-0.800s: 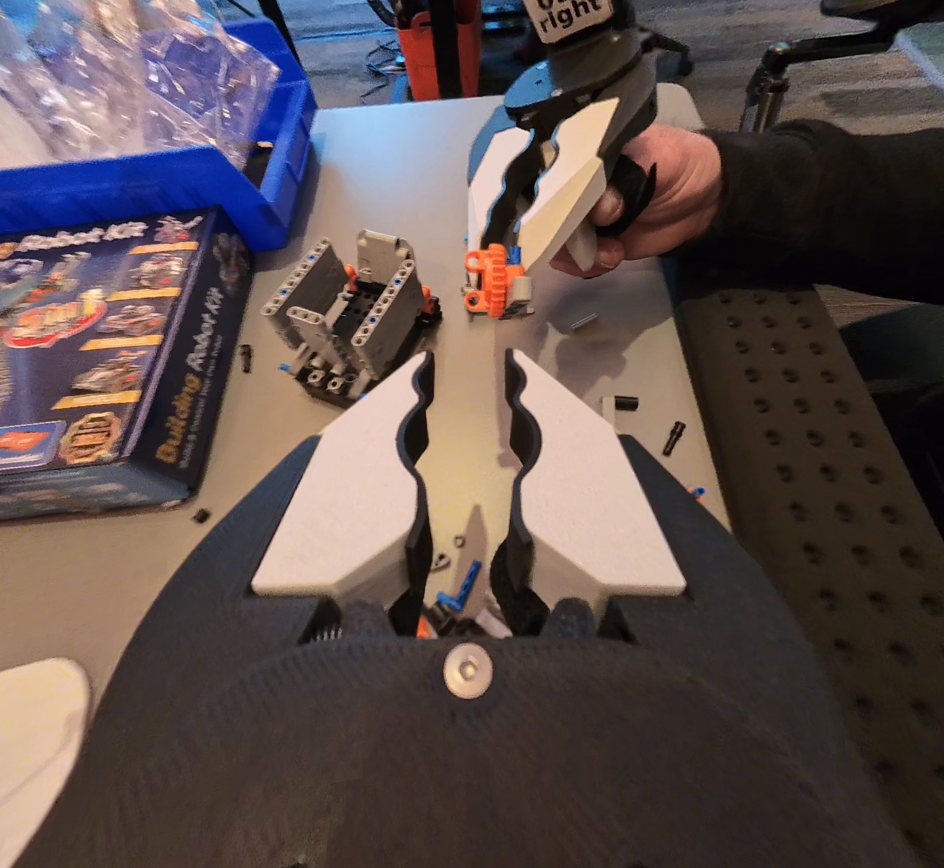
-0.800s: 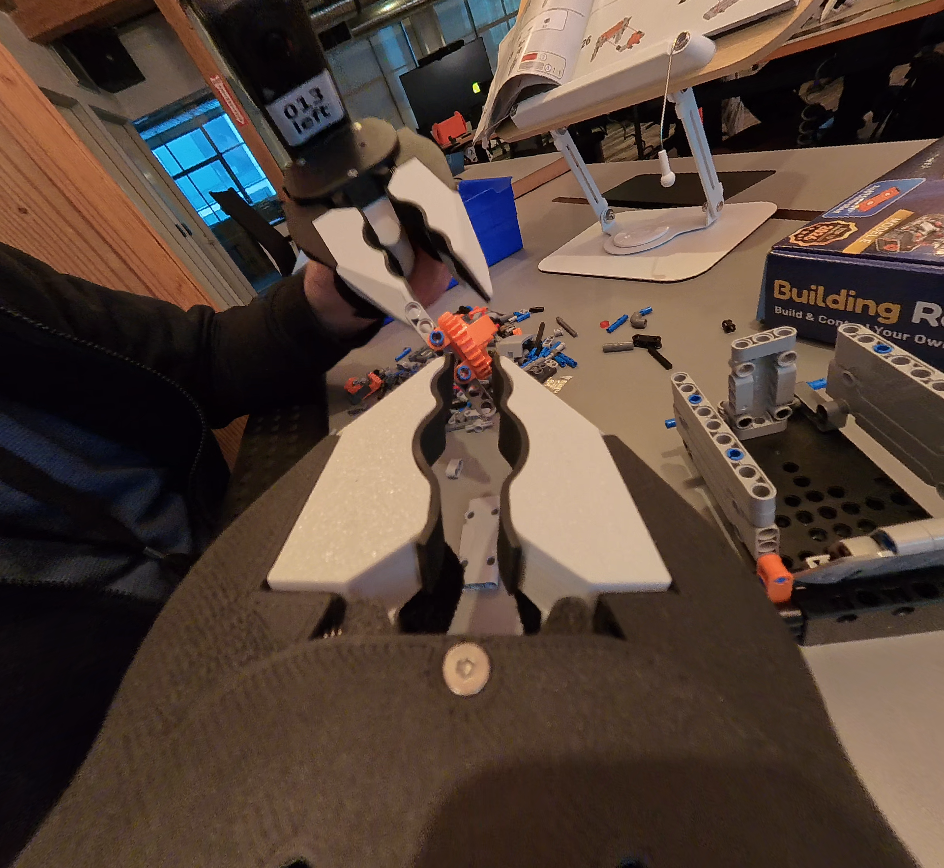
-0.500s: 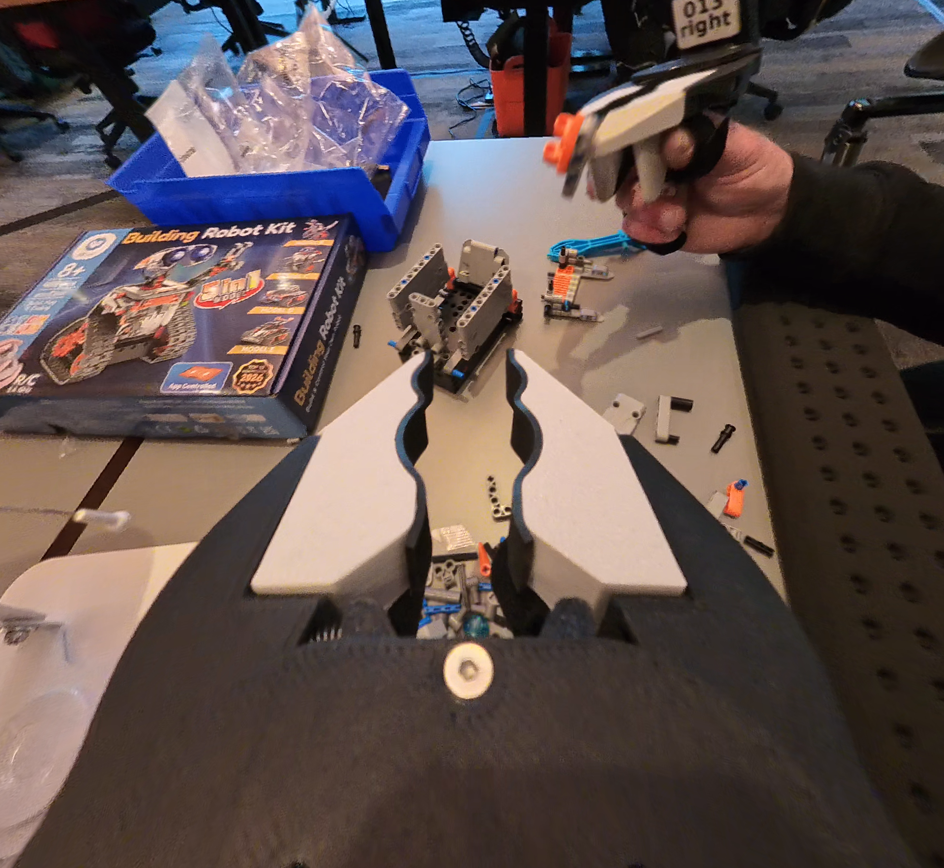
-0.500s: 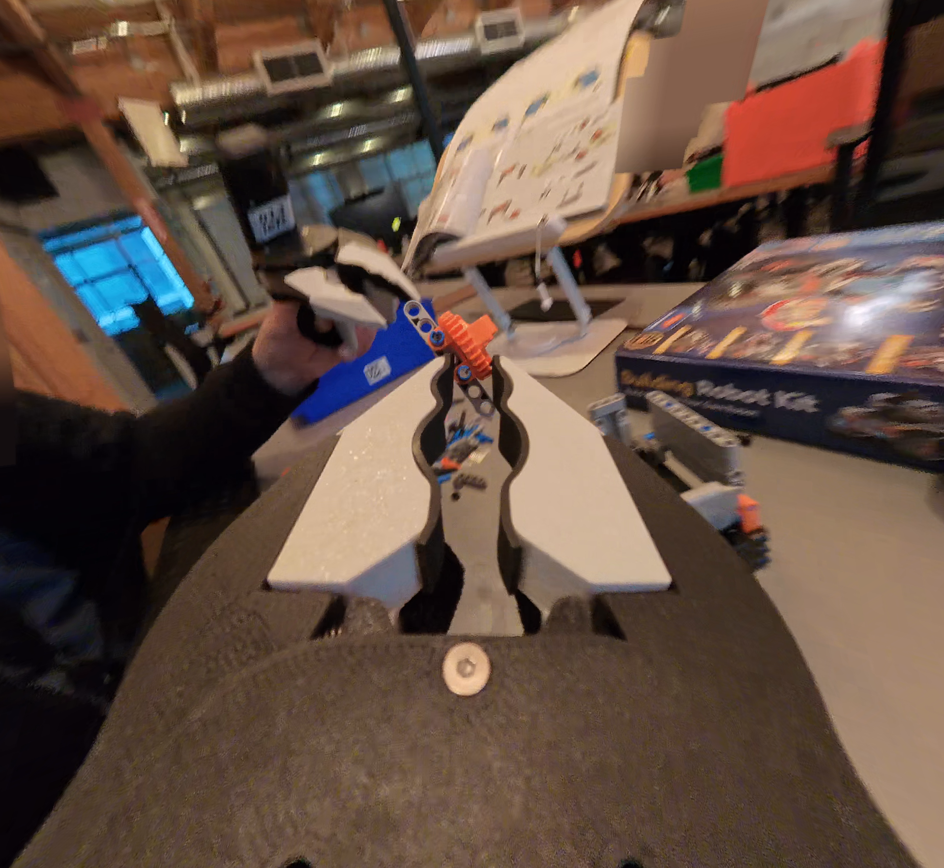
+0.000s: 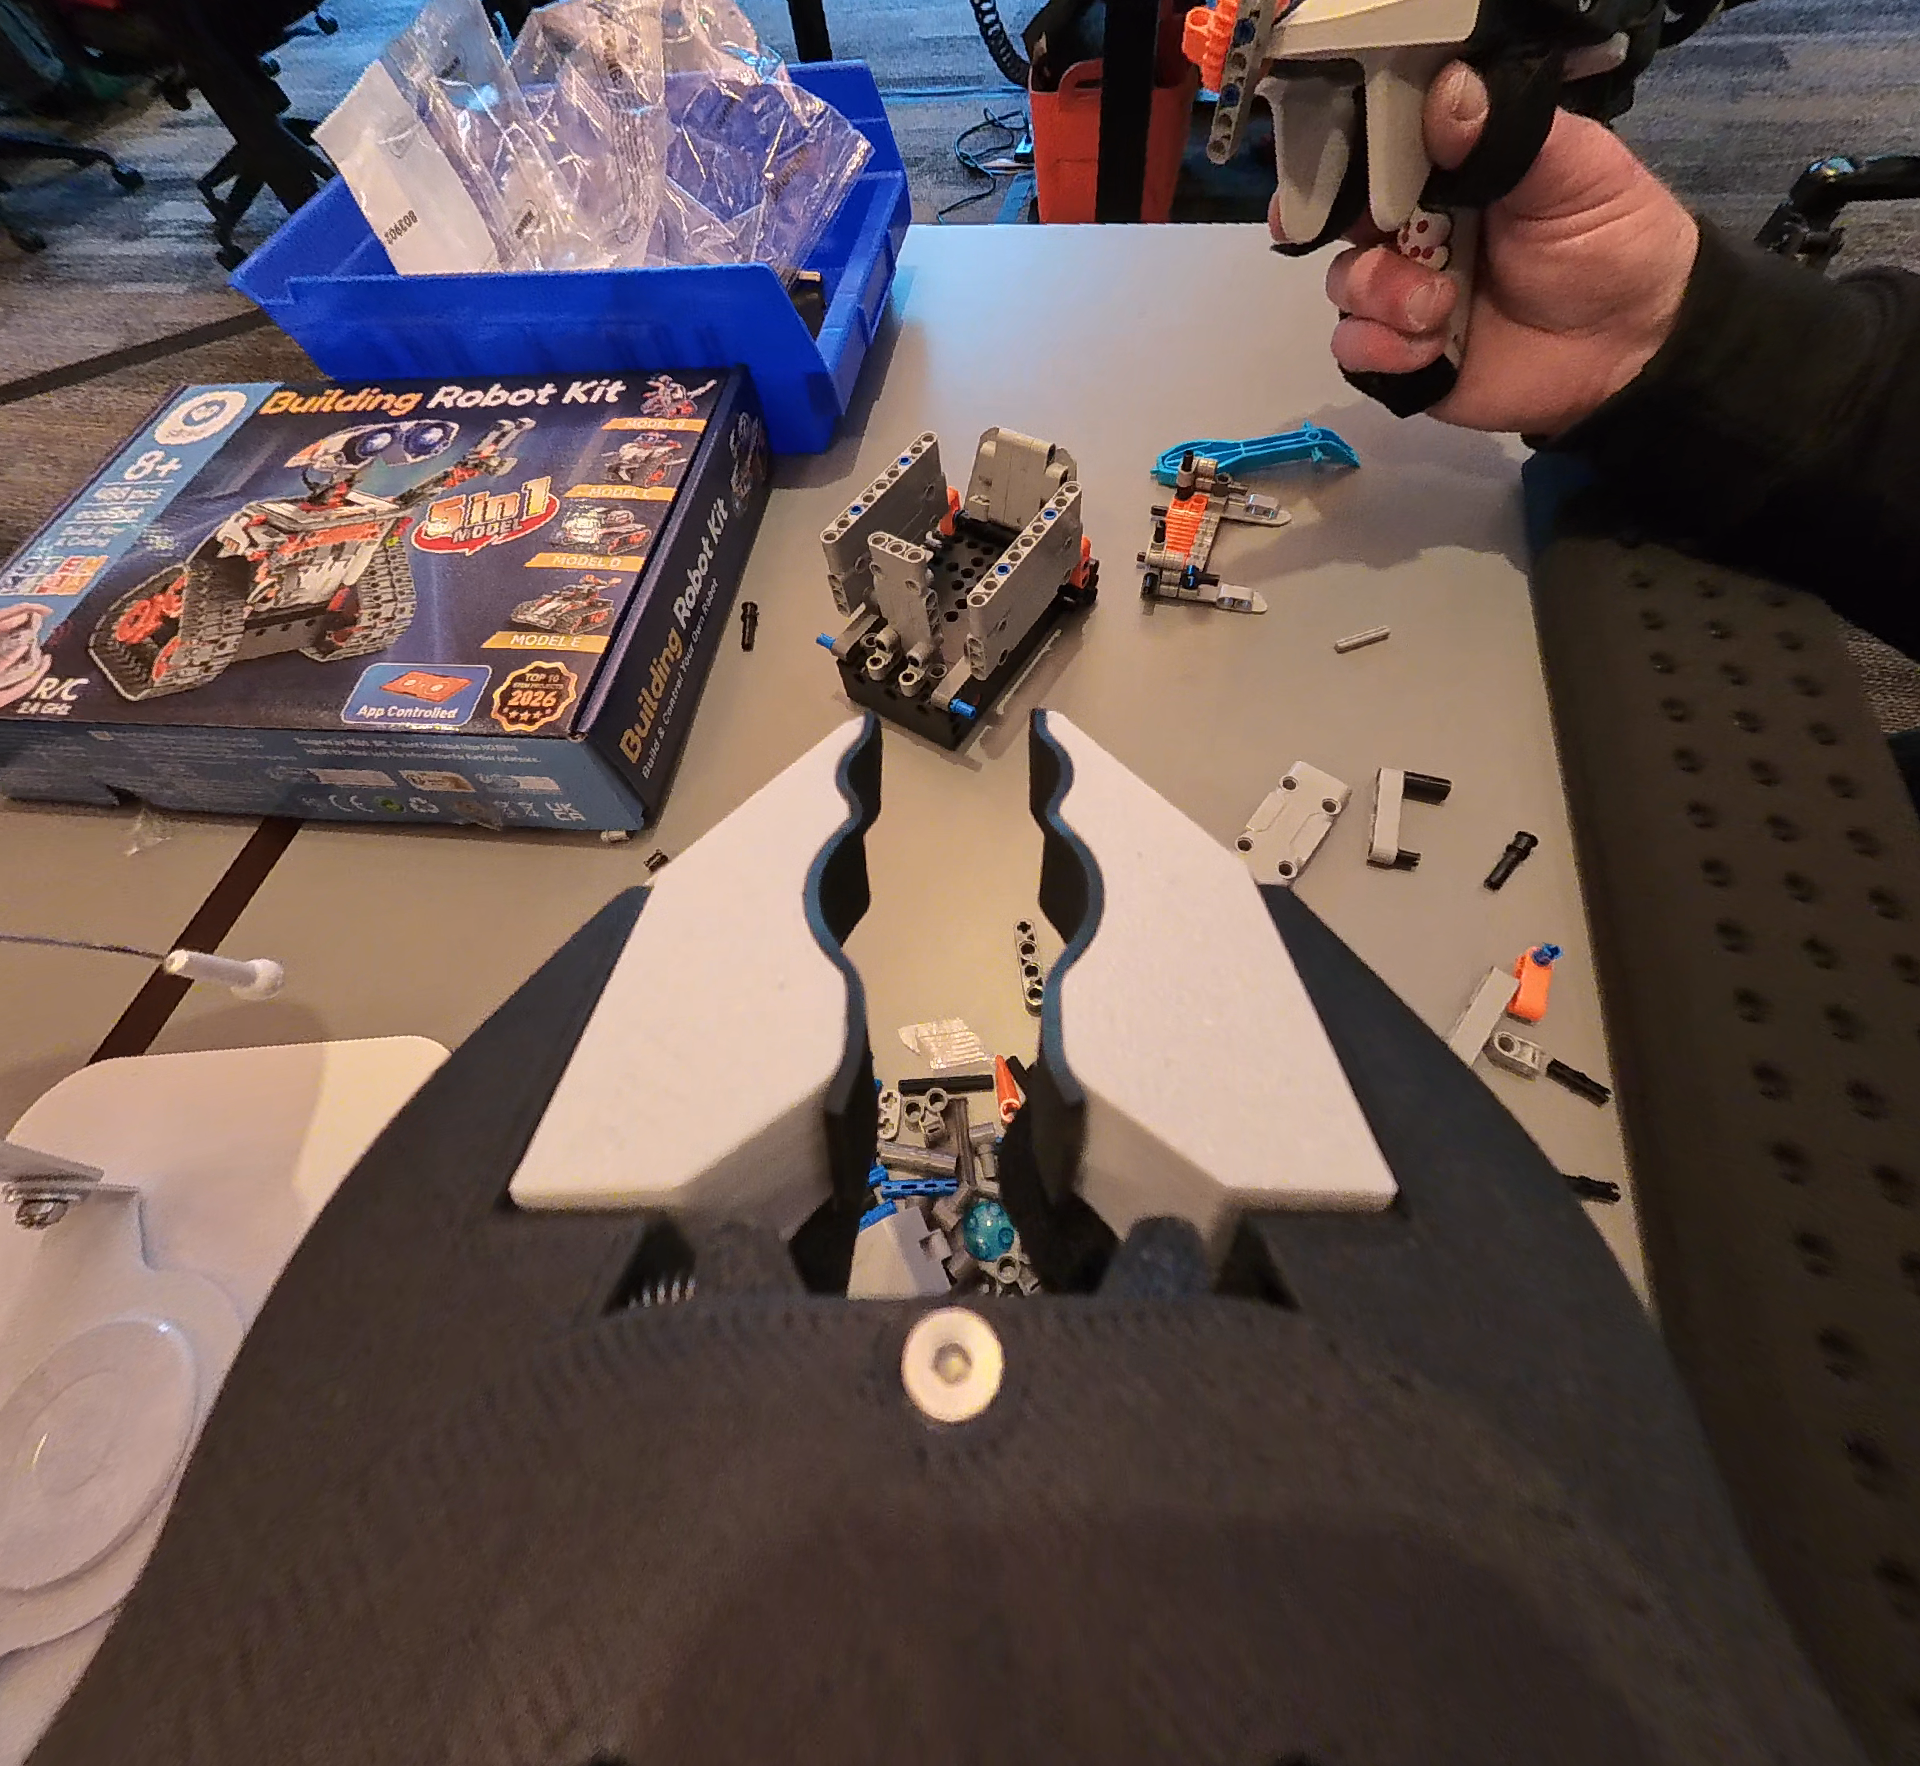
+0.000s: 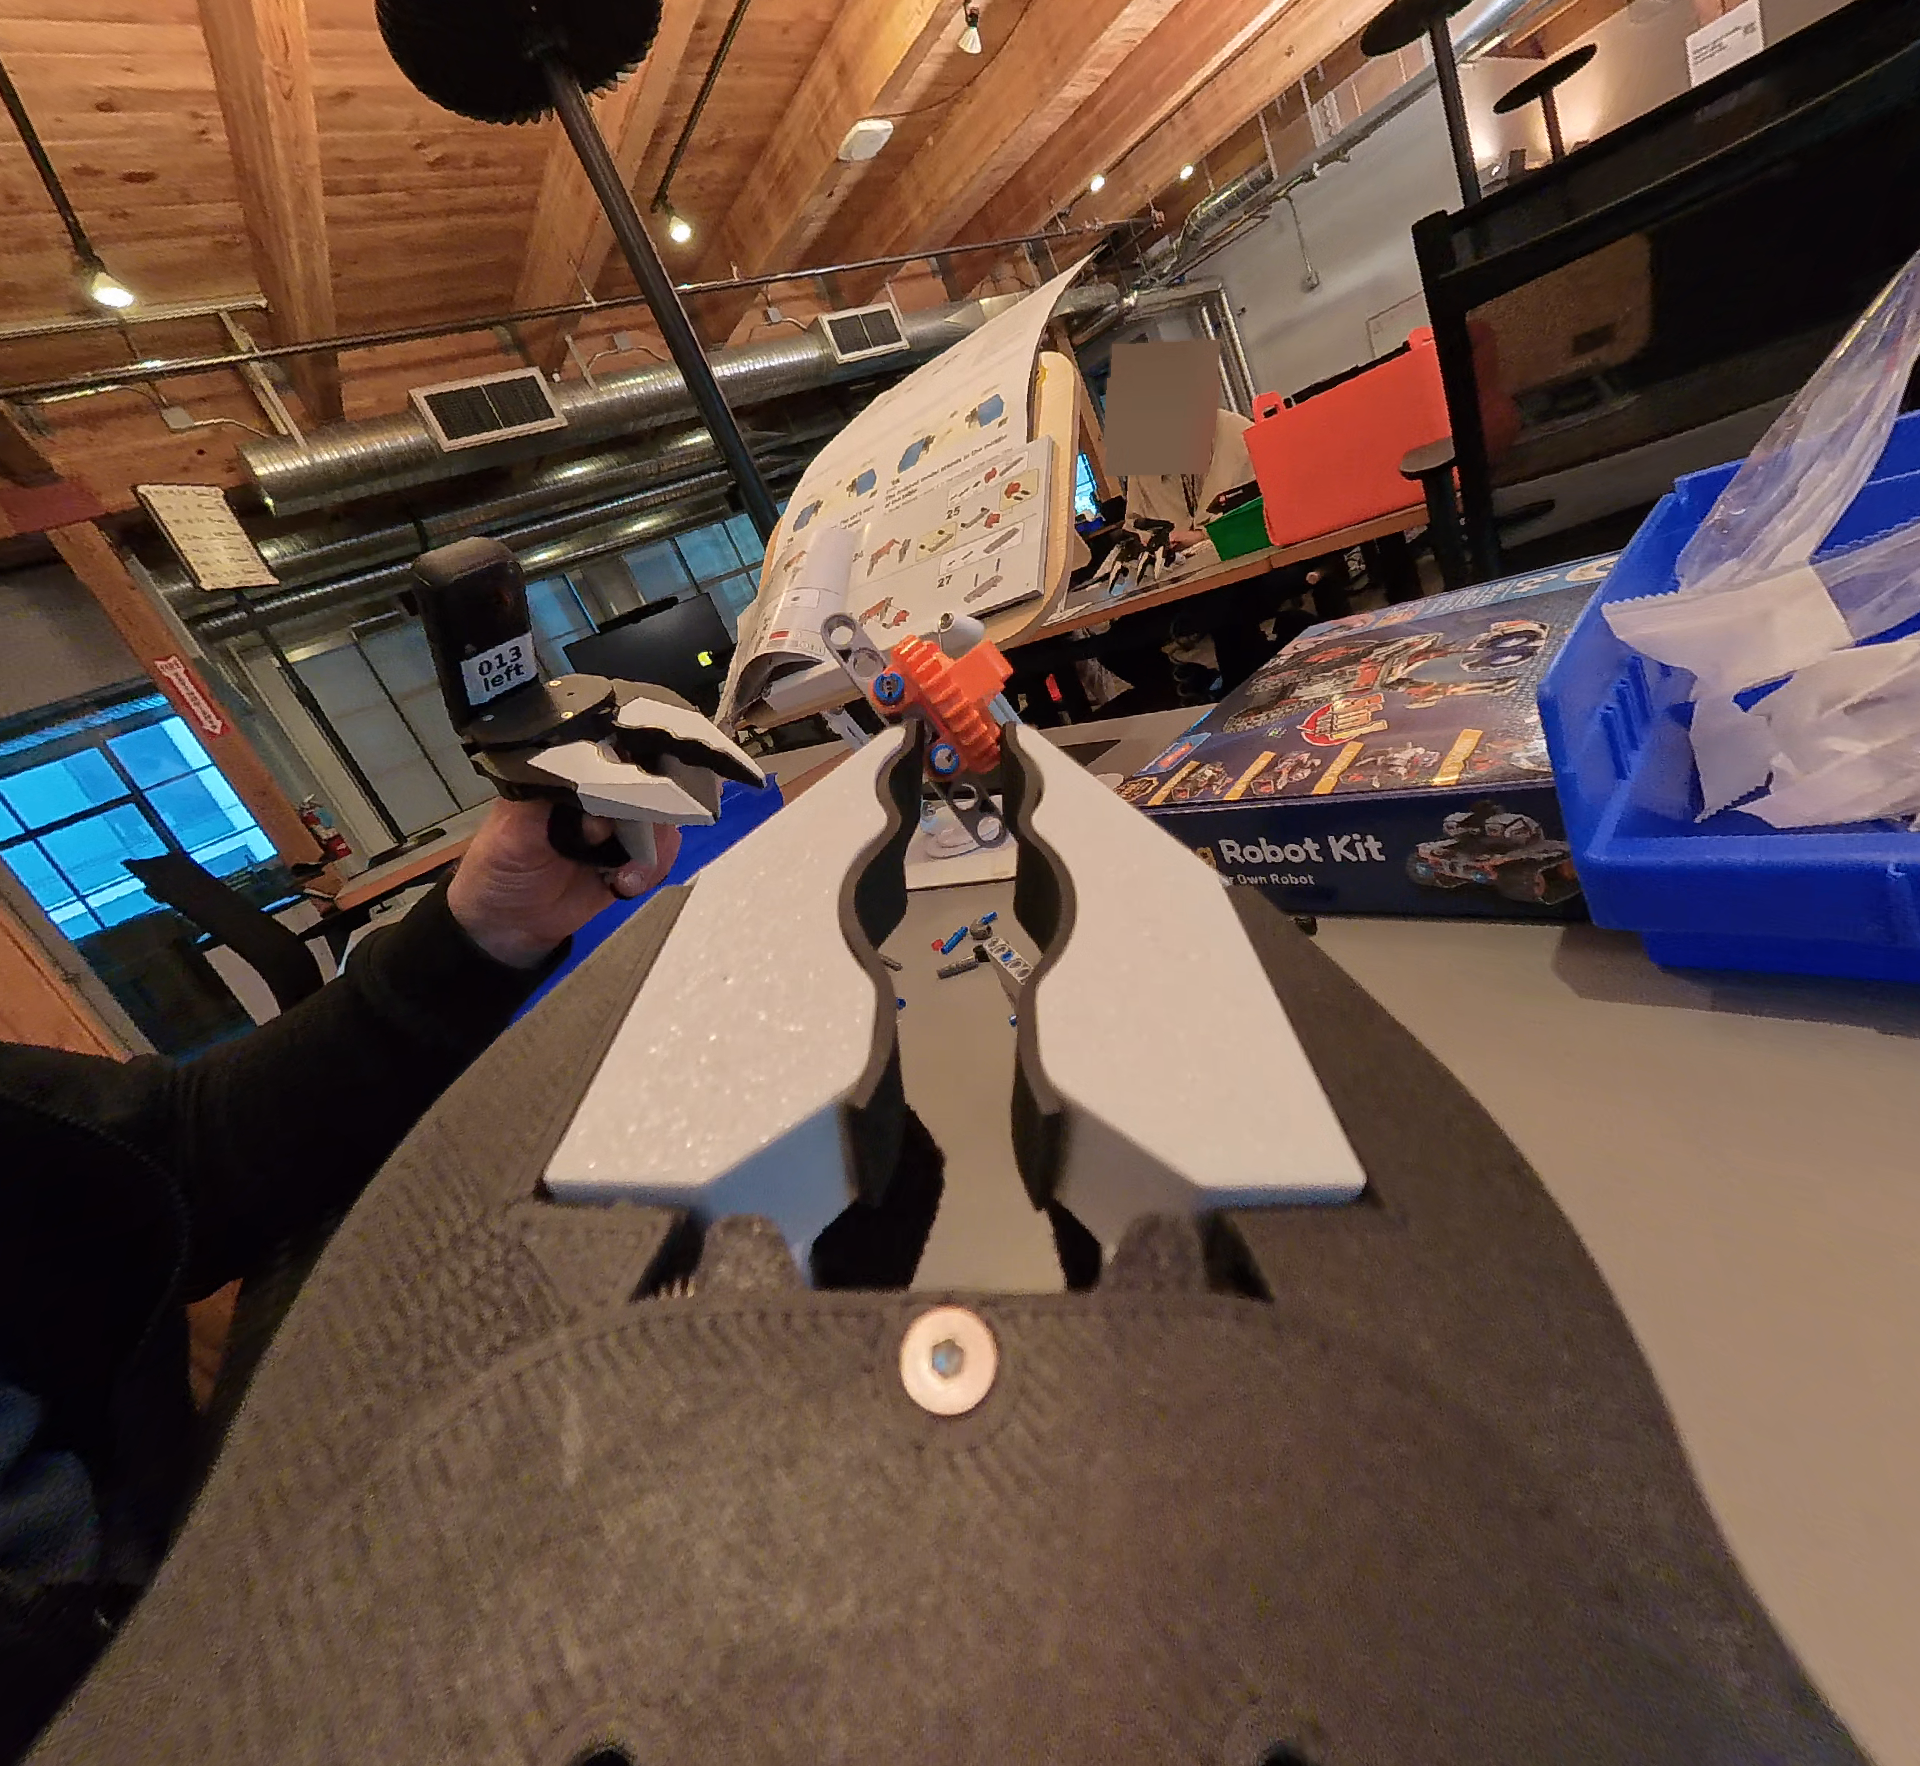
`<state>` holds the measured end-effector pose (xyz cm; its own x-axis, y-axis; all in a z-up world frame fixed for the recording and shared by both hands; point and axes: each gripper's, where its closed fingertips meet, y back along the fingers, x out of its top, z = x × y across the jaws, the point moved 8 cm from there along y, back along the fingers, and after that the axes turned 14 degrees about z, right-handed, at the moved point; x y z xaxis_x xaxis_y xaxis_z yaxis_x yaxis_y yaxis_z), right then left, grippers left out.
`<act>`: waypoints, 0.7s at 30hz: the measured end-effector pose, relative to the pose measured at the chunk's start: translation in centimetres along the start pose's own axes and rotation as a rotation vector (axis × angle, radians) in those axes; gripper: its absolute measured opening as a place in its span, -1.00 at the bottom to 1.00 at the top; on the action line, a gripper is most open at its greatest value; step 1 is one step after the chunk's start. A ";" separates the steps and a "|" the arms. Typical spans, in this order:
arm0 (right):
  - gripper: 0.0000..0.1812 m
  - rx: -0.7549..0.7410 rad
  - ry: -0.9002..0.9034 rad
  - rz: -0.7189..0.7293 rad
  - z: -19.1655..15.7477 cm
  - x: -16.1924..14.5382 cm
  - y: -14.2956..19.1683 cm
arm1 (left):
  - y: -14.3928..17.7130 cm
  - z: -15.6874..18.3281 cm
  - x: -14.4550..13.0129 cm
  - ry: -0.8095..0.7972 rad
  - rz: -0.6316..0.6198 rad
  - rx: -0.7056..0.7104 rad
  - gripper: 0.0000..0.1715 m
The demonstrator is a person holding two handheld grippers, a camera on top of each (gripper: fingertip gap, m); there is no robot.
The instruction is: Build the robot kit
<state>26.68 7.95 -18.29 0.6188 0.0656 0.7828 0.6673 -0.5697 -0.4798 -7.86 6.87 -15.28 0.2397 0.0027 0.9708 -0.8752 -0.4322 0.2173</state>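
Note:
My right gripper [image 6: 951,740] is shut on a small piece, a grey holed beam with an orange gear [image 6: 948,693], and holds it high above the grey table [image 5: 1143,314]. In the left wrist view the right gripper [image 5: 1283,43] is at the upper right, in a person's hand, with the beam and gear [image 5: 1236,43] at its tips. My left gripper [image 5: 954,729] is open and empty, above the table just short of a grey and black block assembly [image 5: 956,573]. In the right wrist view the left gripper [image 6: 727,771] is off to the left, apart from the held piece.
A dark blue kit box [image 5: 343,573] lies left, with a blue bin [image 5: 582,314] of clear bags behind it. A small orange and grey sub-assembly [image 5: 1195,532], a light-blue part [image 5: 1247,454] and loose pieces [image 5: 945,1134] lie on the table. A booklet on a stand [image 6: 935,521] is behind. About 25 centimetres separates my left fingertips from my right.
My right gripper has lifted the beam and gear off the table and tilted upward. My left gripper has drawn back from it and stayed open.

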 end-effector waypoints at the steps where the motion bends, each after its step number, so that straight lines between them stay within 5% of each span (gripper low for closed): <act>1: -0.86 0.000 0.000 0.000 0.0 0.0 0.0 | -0.1 0.0 -0.1 0.001 -0.004 -0.002 -0.70; 21: -0.87 0.027 -0.055 -0.108 0.6 -0.9 0.4 | 0.2 -0.2 -1.4 0.017 -0.091 -0.018 -0.69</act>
<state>26.64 8.16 -19.42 0.5638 0.1709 0.8080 0.7420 -0.5344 -0.4047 -8.50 6.92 -16.61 0.3118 0.0562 0.9485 -0.8576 -0.4130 0.3064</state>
